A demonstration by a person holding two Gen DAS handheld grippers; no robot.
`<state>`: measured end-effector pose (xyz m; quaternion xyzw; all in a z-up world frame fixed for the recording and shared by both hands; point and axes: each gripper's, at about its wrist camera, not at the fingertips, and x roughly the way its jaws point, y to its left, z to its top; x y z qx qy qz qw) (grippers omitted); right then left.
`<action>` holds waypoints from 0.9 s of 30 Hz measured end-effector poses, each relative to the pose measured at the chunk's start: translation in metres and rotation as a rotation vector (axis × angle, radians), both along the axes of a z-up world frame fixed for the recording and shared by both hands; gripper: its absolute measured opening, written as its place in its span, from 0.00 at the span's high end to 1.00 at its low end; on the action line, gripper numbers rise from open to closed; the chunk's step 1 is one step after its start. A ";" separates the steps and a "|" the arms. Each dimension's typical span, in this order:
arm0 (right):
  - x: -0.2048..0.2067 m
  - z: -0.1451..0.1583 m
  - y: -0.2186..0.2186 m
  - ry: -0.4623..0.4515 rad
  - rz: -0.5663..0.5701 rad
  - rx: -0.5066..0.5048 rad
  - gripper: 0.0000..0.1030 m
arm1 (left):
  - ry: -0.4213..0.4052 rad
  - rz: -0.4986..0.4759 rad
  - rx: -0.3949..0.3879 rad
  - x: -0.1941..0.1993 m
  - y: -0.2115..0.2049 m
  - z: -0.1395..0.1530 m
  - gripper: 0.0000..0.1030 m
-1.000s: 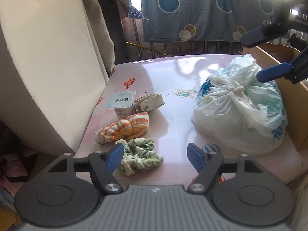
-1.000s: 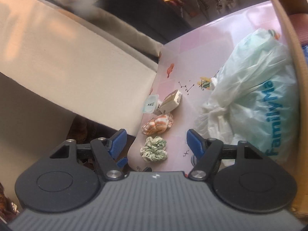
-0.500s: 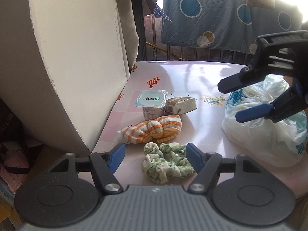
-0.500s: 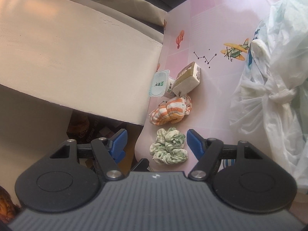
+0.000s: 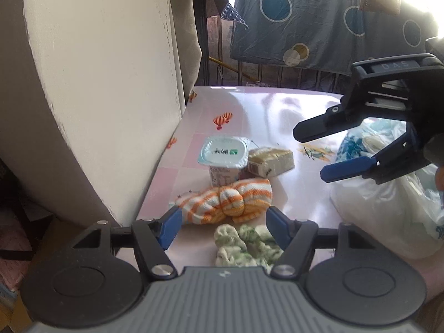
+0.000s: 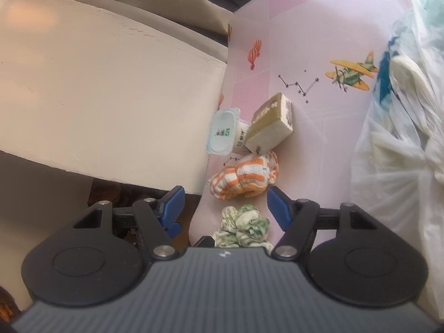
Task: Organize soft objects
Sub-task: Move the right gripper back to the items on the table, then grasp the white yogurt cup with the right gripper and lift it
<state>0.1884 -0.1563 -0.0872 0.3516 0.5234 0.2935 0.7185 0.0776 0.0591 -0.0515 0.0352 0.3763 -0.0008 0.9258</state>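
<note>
Nearest the left gripper (image 5: 222, 229) lies the green scrunchie (image 5: 244, 245), at the near edge of the pink table (image 5: 299, 194); the jaws stand apart with nothing clamped, and they have just been closing a little, the scrunchie low in the gap but untouched. The right gripper (image 6: 223, 208) also has its jaws apart and empty, likewise just narrowing, with the same scrunchie below its tips. The step in hand looks like the approach to a first soft thing. Just beyond the scrunchie, close beside it, lies the orange-striped cloth (image 5: 227, 201), rolled into a knot. To take either one, a gripper needs to come down over it and close on the bulk of the fabric without dragging the neighbour along. Behind the cloth stand a yogurt cup (image 5: 224, 161) and a small wrapped block (image 5: 270, 159), touching one another and close to the cloth, so a deep reach could knock them. To the right a knotted plastic bag (image 5: 388, 216) crowds the table, and a cream cushion (image 5: 97, 83) walls the left side.
</note>
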 end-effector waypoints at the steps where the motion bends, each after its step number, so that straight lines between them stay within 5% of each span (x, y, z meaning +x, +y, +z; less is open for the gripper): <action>1: 0.006 0.004 0.002 -0.009 0.002 0.013 0.38 | -0.017 -0.002 0.001 0.006 0.001 0.003 0.34; 8: 0.069 0.021 0.024 -0.049 0.055 0.030 0.48 | 0.006 -0.059 -0.001 0.058 0.001 -0.003 0.28; 16: 0.133 -0.016 0.055 0.013 0.105 -0.103 0.53 | 0.080 -0.040 -0.060 0.102 0.004 -0.027 0.26; 22: 0.136 -0.041 0.084 0.041 0.205 -0.134 0.72 | 0.131 -0.004 -0.097 0.117 0.011 -0.042 0.30; 27: 0.130 -0.040 0.090 0.016 0.230 -0.125 0.78 | 0.122 0.029 -0.106 0.122 0.017 -0.047 0.33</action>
